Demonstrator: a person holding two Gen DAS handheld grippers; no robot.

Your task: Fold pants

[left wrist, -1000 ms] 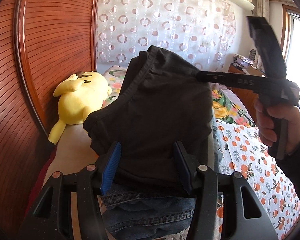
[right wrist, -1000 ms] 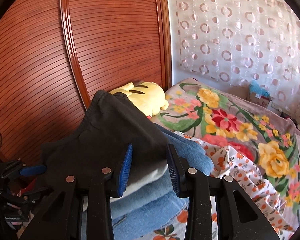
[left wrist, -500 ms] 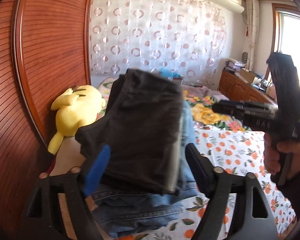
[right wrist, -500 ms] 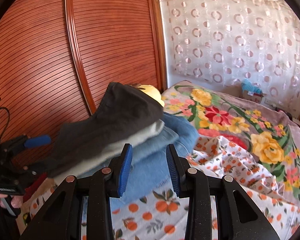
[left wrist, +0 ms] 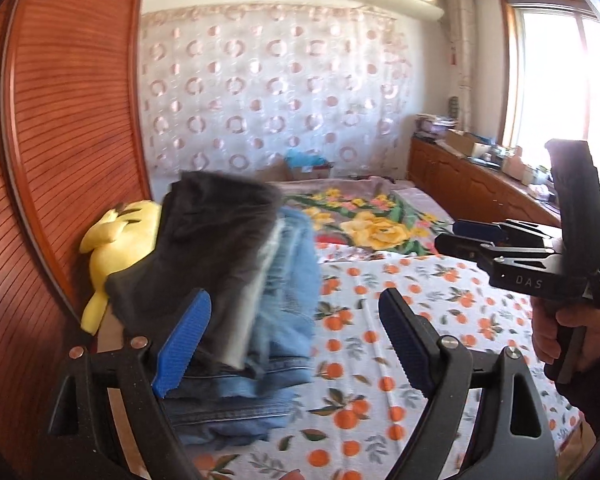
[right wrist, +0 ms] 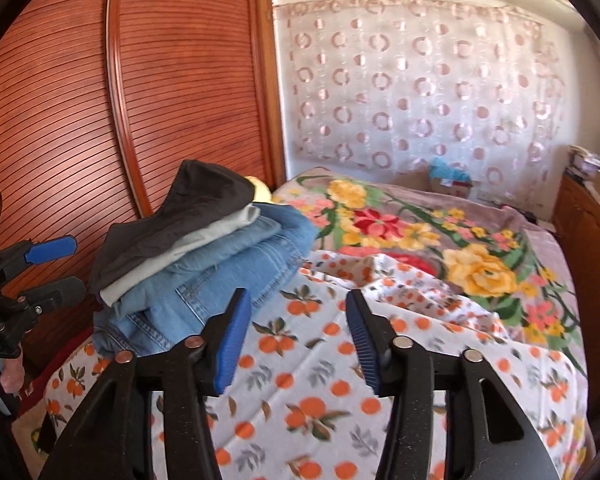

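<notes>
With the dark folded pants [right wrist: 188, 216] lying on top of the clothes stack [right wrist: 204, 276] beside the yellow plush [left wrist: 116, 248], the fold looks finished. Both grippers, left [left wrist: 296, 336] and right [right wrist: 298, 340], hold nothing, their fingers opening beside the stack.

Bedroom backdrop
Yellow plush toy [left wrist: 116, 248] far left on the bed [right wrist: 300, 392]; ringed curtain [right wrist: 420, 92] and wooden cabinet [left wrist: 472, 184] beyond.

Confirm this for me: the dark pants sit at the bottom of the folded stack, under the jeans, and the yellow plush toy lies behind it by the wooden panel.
Not quite. The right wrist view shows the dark pants on top of the stack, with a pale garment and the jeans beneath. The yellow plush toy does lie behind it by the wooden panel.
</notes>
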